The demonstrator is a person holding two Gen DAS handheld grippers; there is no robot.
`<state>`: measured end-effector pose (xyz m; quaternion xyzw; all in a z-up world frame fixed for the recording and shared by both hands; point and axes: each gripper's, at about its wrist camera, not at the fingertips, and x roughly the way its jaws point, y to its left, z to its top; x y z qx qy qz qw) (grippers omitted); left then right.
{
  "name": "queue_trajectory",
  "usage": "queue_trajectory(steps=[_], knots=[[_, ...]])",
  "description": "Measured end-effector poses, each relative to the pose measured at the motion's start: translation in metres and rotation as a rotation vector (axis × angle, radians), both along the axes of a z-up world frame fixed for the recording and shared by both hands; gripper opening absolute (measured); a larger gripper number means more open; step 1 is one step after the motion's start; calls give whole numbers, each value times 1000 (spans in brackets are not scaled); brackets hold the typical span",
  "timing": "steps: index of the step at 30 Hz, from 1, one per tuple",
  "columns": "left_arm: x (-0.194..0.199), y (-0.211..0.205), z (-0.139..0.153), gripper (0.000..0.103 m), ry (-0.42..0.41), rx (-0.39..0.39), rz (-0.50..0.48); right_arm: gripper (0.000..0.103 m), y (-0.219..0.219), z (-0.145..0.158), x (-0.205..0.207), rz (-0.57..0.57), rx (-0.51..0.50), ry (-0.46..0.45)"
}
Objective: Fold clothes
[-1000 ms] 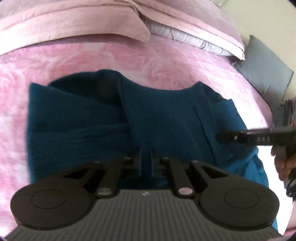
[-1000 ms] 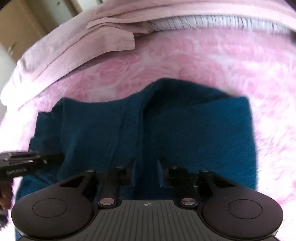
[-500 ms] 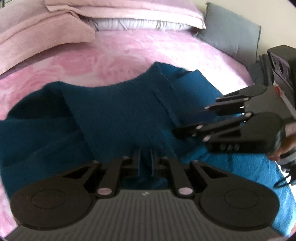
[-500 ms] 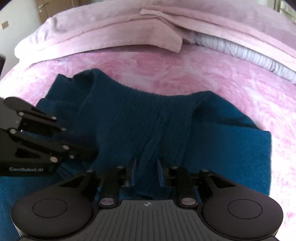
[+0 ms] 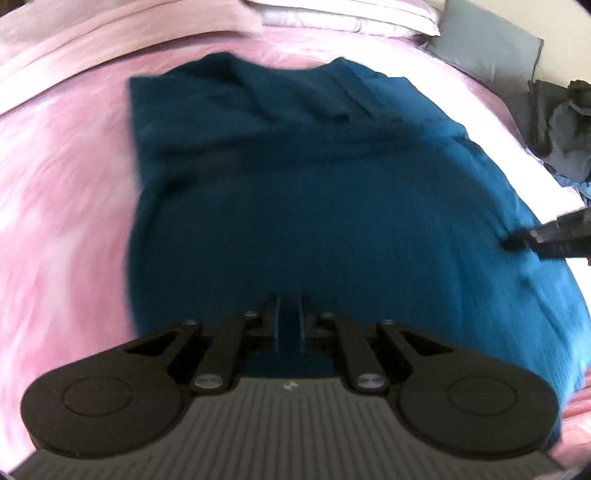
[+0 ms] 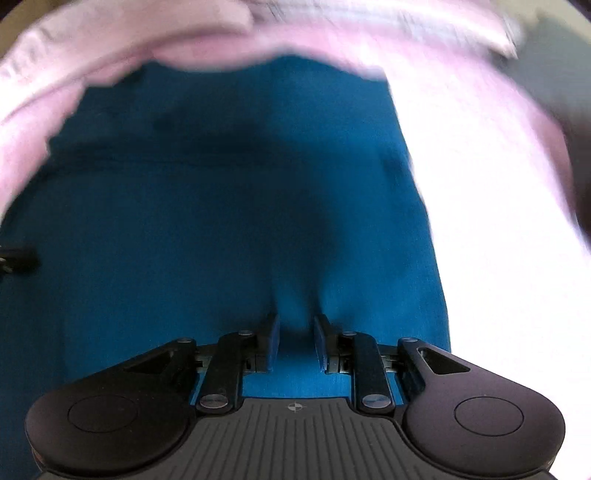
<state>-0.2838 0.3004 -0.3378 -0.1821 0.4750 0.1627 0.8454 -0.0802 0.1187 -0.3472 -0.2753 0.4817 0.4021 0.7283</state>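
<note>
While spread across the pink bedspread [image 5: 66, 206], the teal sweater [image 5: 314, 206] is seen creased near its far end. Its near hem is pinched by the left gripper [image 5: 289, 319] and the right gripper [image 6: 296, 338]. Far detail in the right view is blurred.

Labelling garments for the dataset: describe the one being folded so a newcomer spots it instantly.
Start at the pink bedspread that fills the view below the pillows. Spread across its middle lies the teal knit garment, pinched at its near edge by both grippers. It is the only deep blue-green item; the crumpled grey clothes sit off at the bed's edge.
</note>
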Motion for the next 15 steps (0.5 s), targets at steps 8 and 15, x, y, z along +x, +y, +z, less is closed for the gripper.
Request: queue_trajectory(steps=[8,15], knots=[[-51,-35,7,8,82,-49,118,23,-38,12,-6,20,-37,28],[-81,-102,22,7,181,-53,342,23,-103,6,-10,87,-54,108]])
